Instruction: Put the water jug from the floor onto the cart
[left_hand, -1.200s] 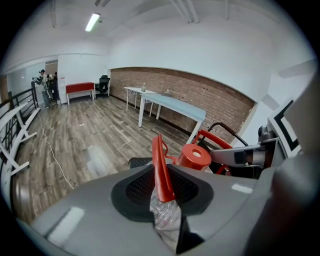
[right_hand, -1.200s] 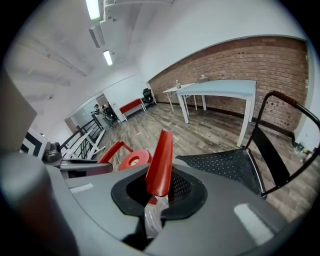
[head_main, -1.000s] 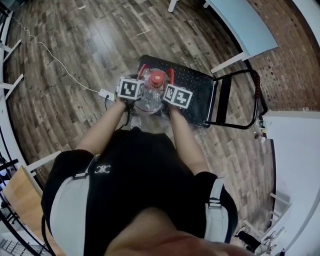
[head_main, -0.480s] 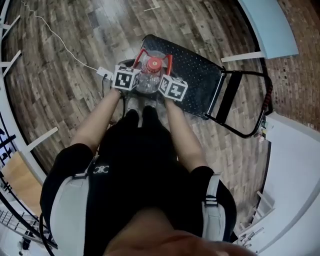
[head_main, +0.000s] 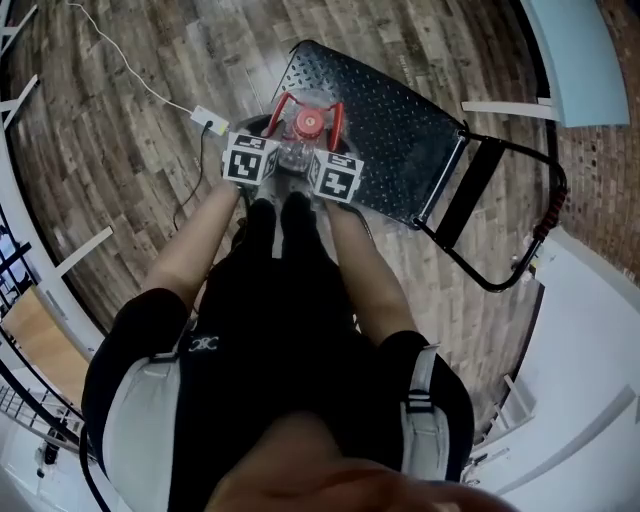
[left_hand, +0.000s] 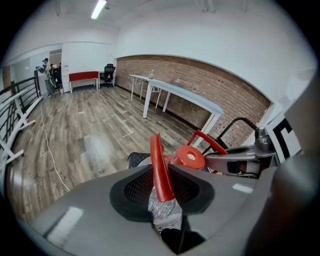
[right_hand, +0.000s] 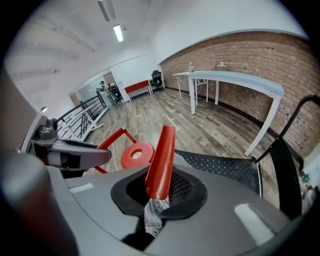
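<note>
The water jug (head_main: 296, 152), clear with a red cap (head_main: 308, 122) and two red handles, hangs over the near left corner of the black cart deck (head_main: 400, 120). Whether it rests on the deck I cannot tell. My left gripper (head_main: 270, 145) has the jug's left red handle (left_hand: 160, 170) between its pads, and its jaws are opening. My right gripper (head_main: 326, 150) is shut on the right red handle (right_hand: 161, 160). In each gripper view the cap (left_hand: 190, 156) (right_hand: 137, 154) sits just beyond the jaws, with the other gripper's arm beside it.
The cart's push handle (head_main: 500, 210) stands at its far right end. A white cable and power strip (head_main: 210, 118) lie on the wood floor left of the cart. A pale table (head_main: 575, 60) is at upper right. The person's feet (head_main: 275, 220) stand just behind the jug.
Both grippers have gone down with the jug between them. The jug now sits lower and closer to the cart's near left corner.
</note>
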